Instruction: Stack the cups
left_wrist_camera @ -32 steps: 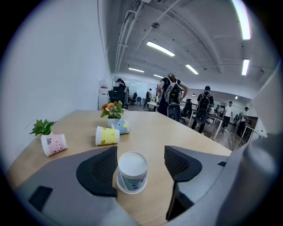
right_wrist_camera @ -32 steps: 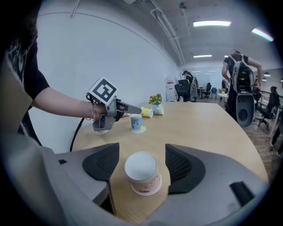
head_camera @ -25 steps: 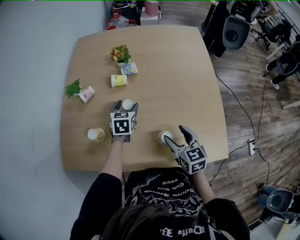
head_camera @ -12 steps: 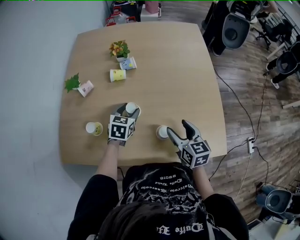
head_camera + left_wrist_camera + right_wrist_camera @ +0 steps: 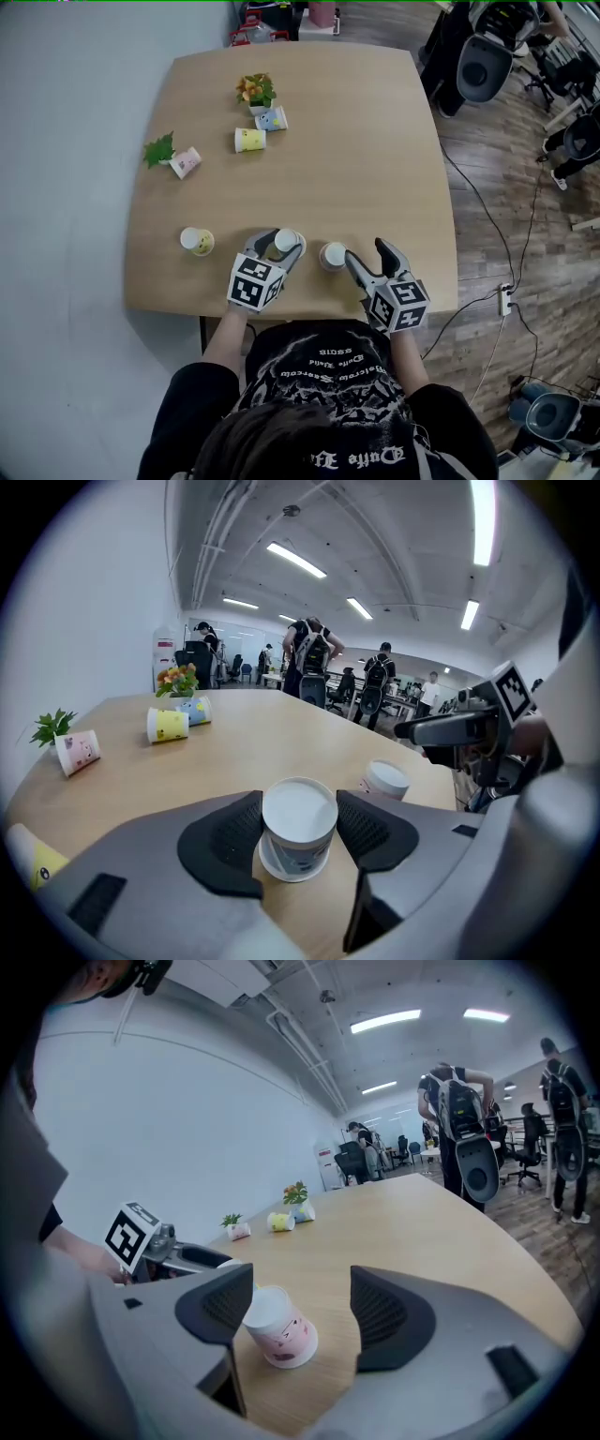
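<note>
Light wood table (image 5: 375,141) w/ rounded corners. On its far half, well apart from the work, a yellow cup (image 5: 249,140) and a blue cup (image 5: 272,119) lie on their sides just beside a flower pot (image 5: 255,91). A pink cup (image 5: 186,162) lies on its side by a small green plant (image 5: 159,149). A yellow-print cup (image 5: 197,241) stands mouth-down near the front edge, left of the grippers. Only bare wood lies btw the two cups being worked. A pale wall runs along the table's left side. On the right there's plank floor w/ office chairs (image 5: 483,66) & a cable. The gripper views show an open office, ceiling strip lights and people standing w/ backpacks. L gripper (image 5: 298,829) has just been closing its jaws and now clamps a white cup (image 5: 286,241), a pad on each side. That cup is upside down: base up, mouth at the tabletop, long axis upright. R gripper (image 5: 366,251) has its jaws wide, gripping nothing. A pink-print cup (image 5: 278,1327) is close by its left pad, also base-up and upright. It seems partly ahead of that pad rather than squarely btw the jaws. The two cups are near each other, not touching.
</note>
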Demonstrator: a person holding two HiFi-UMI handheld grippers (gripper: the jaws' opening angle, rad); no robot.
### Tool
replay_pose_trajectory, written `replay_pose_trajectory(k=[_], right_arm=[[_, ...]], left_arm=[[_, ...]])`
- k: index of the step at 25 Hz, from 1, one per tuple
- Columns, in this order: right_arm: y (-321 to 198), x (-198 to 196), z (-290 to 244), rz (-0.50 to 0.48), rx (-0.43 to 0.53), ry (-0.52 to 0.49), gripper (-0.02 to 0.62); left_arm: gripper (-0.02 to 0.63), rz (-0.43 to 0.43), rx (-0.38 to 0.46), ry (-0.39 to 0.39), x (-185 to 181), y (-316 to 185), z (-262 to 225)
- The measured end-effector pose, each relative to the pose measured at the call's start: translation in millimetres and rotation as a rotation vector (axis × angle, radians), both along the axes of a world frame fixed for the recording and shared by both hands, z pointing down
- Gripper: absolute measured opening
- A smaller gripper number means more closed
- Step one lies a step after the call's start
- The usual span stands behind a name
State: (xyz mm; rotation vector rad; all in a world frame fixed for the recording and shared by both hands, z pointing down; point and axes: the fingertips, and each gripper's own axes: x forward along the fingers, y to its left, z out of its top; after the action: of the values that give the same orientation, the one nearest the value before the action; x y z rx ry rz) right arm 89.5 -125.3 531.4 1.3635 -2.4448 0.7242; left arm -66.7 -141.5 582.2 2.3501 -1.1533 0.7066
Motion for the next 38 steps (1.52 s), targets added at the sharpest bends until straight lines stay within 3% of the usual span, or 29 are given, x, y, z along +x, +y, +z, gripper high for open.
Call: replay_pose_trajectory(k=[5,16,21,23,27,31,34,38], right_arm=[[6,3,-2,-0.005,0.008,0.005,0.339],[19,2,-1,-0.021,0.019,0.043,0.339],[19,1,-7,-0.032,0.043,0.056,0.339],[20,2,-8,-0.041,0.046,0.063,0.339],[20,2,-12,-0.06,0.048,0.08,0.339],[12,1,-19,-0.08,0.068,0.081,0.339],[2,-3,-30,-0.102,0.096,0.078,0.339],[-15,-3,-50,-0.106,0.146,0.073,0.339]], left_arm=[[0.25,0.083,0.05,-0.056,21,26,1],[0.25,0.081,0.043,-0.047,47,33,4],[0.261,-0.017,0.057,-0.008,40,28,3],[0.356,-0.062,0.034,0.047,39,28,0],[0.384,-0.086,-0.01,0.157,38,29,-8],[0.434,-0.109,0.012,0.224,34,30,-24],[0.434,-0.197,0.051,0.29,13,28,-41],[0.434,-0.352,0.116,0.325,-32,28,-63]])
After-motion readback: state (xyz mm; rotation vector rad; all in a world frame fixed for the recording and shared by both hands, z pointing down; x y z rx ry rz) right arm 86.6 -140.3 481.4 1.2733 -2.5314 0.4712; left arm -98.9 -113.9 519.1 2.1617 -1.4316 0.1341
